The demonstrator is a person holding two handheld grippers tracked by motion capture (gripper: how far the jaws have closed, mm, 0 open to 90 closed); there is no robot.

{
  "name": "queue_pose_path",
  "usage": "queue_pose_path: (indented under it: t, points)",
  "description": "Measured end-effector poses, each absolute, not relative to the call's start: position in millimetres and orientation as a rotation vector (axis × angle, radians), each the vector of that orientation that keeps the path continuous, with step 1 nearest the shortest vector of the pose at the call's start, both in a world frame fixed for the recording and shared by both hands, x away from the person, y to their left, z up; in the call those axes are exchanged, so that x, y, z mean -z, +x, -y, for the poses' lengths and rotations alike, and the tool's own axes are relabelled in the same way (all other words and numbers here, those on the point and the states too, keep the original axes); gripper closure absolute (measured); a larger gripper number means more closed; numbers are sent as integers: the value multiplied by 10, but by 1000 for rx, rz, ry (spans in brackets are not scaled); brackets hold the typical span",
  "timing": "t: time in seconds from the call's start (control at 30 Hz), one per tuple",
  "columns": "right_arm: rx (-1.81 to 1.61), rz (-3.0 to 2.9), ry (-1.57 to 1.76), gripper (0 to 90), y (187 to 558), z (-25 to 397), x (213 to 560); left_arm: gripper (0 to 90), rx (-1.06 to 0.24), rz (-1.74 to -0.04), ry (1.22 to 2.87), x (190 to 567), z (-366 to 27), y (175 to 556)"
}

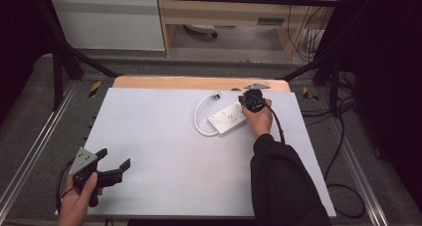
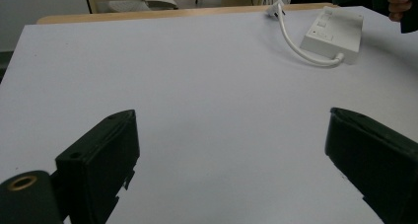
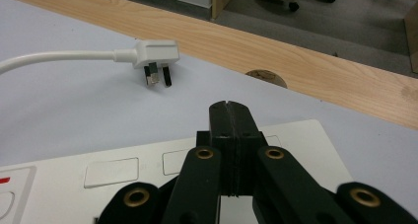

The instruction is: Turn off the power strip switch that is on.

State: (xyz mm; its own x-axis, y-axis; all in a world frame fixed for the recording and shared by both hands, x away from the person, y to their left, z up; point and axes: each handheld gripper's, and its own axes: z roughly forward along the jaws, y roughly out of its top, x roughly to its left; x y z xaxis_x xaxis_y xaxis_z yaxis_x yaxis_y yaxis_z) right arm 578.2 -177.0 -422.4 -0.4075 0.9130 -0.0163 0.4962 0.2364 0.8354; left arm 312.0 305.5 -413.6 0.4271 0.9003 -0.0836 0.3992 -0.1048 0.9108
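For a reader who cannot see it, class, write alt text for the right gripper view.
The right gripper, its black jaws pressed shut, rests over a white power strip on a pale table. Beyond it lies the strip's white three-pin plug on its white cable, near the table's wooden edge.

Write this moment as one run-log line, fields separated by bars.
right gripper: shut, over power strip | left gripper: open, idle near table front edge | plug: lying unplugged
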Motion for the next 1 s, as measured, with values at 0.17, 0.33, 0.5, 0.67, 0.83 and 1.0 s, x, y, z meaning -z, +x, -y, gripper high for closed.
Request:
queue_pose_path:
  t: [0.17, 0.33, 0.5, 0.67, 0.83, 1.0]
  points:
    - [-1066, -2005, 1290, 900, 5783, 1760, 4246, 64, -638, -1140, 1701, 4137, -3052, 3120]
    - [-1057, -2016, 1278, 900, 5784, 1739, 4265, 64, -636, -1139, 1704, 4140, -3050, 3119]
    - [-1056, -2019, 1285, 900, 5786, 1736, 4282, 64, -636, -1136, 1704, 4141, -3049, 3124]
    - [-1057, -2024, 1294, 900, 5784, 1725, 4311, 64, -634, -1137, 1704, 4140, -3047, 3121]
    - [-1051, -2035, 1287, 900, 5780, 1705, 4331, 64, -632, -1137, 1704, 4141, -3046, 3121]
    - [-1055, -2032, 1291, 900, 5782, 1707, 4332, 64, -633, -1136, 1705, 4140, -3047, 3122]
